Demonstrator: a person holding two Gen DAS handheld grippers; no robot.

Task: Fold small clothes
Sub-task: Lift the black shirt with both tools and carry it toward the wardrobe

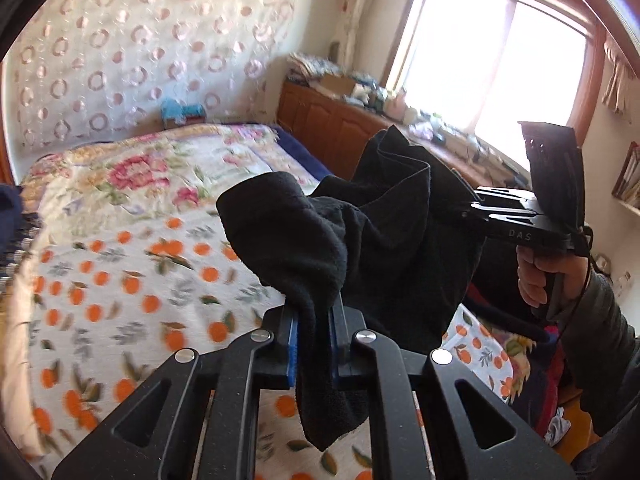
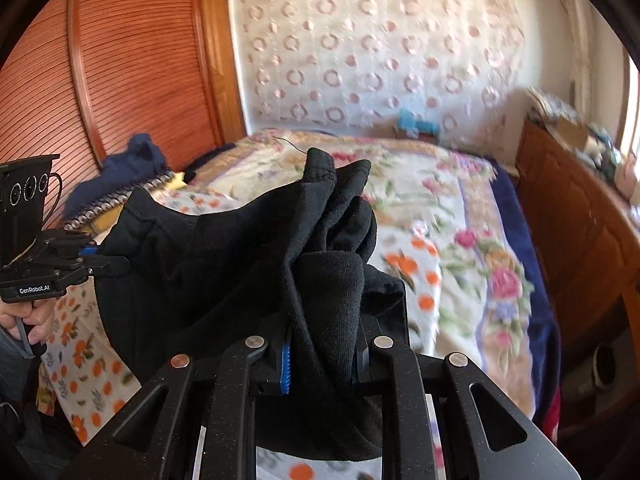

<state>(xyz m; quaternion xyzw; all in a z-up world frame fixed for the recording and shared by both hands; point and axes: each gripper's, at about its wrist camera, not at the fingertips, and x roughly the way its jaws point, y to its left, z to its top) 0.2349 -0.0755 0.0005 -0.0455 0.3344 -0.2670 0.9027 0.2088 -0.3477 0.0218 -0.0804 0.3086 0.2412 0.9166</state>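
Both tongs pinching one black garment, held up over the bed.

Left wrist view: the left tongs [image 1: 314, 336] are pinching a bunched edge of the black garment [image 1: 360, 232], which is hanging in soft folds above the bed [image 1: 120, 248]; the right tongs [image 1: 476, 204] are gripping its far side. Right wrist view: the right tongs [image 2: 324, 356] are clamping a thick wad of the garment [image 2: 240, 264], while the left tongs [image 2: 108, 264] are holding its other end. The cloth looks light, limp and thick-knit, so it is likely sagging between grips; taking hold at hems or corners, not wads, should give cleaner folds.
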